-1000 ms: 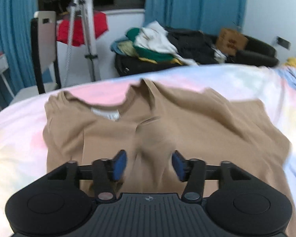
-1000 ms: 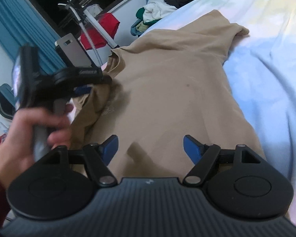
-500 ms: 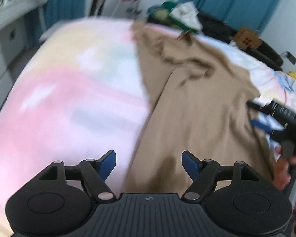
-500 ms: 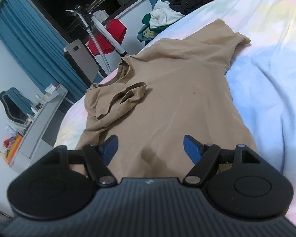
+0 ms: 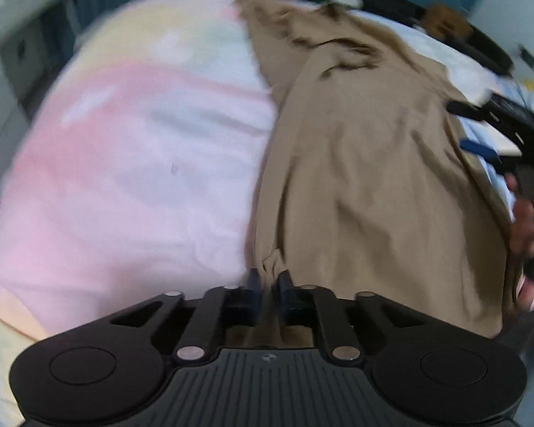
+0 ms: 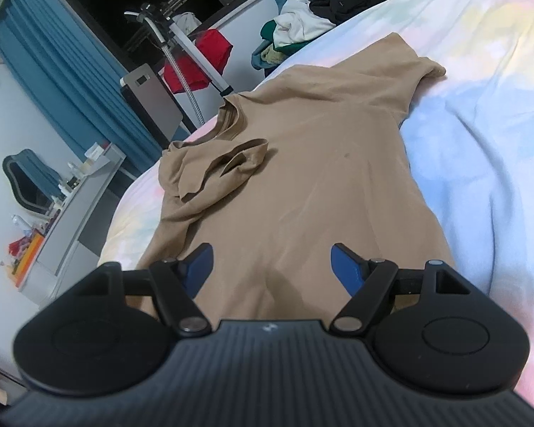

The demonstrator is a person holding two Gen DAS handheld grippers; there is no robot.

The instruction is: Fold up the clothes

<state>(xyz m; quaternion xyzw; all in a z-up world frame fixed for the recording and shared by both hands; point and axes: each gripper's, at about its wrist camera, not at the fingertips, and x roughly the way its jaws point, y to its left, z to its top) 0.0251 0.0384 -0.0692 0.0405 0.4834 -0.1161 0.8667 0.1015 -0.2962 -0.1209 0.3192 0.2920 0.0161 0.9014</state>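
Because the left wrist view was smeared with motion blur, the room's far edge toward twelve o'clock could not be made out, and the person's hand (image 5: 523, 220) at three o'clock was cut off by the frame. The tan T-shirt (image 6: 302, 185) lay lengthwise on the pastel tie-dye bedsheet (image 6: 480, 124), soft knit with shallow creases, its left sleeve (image 6: 228, 163) folded inward over the chest in a loose crumple. The left gripper (image 5: 267, 284) had its jaws drawn nearly together, apparently pinching a bunched corner of the shirt's hem. The right gripper (image 6: 272, 267) hung with its blue-padded jaws spread wide above the hem, gripping nothing.
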